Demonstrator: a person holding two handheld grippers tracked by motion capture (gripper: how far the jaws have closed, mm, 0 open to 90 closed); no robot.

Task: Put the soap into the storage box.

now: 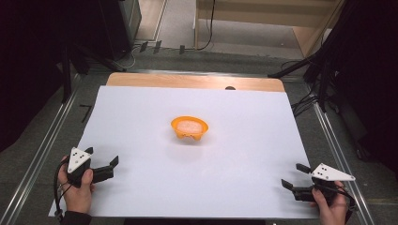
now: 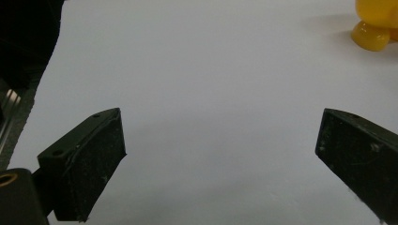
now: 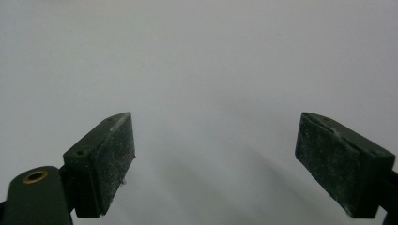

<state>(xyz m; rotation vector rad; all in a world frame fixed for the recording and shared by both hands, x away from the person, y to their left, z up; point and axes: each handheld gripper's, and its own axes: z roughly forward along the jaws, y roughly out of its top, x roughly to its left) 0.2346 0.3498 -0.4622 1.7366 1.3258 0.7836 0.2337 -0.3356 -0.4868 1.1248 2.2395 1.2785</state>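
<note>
Orange bowl sits upright near the middle of the white sheet, with something pale inside; in the left gripper view its yellow-orange foot shows at about 1 o'clock, far from the jaws. Left gripper rests at the sheet's 8 o'clock corner, jaws spread wide with bare sheet between them, well apart from the bowl. Right gripper lies at the 4 o'clock corner, jaws likewise wide apart and holding nothing.
</note>
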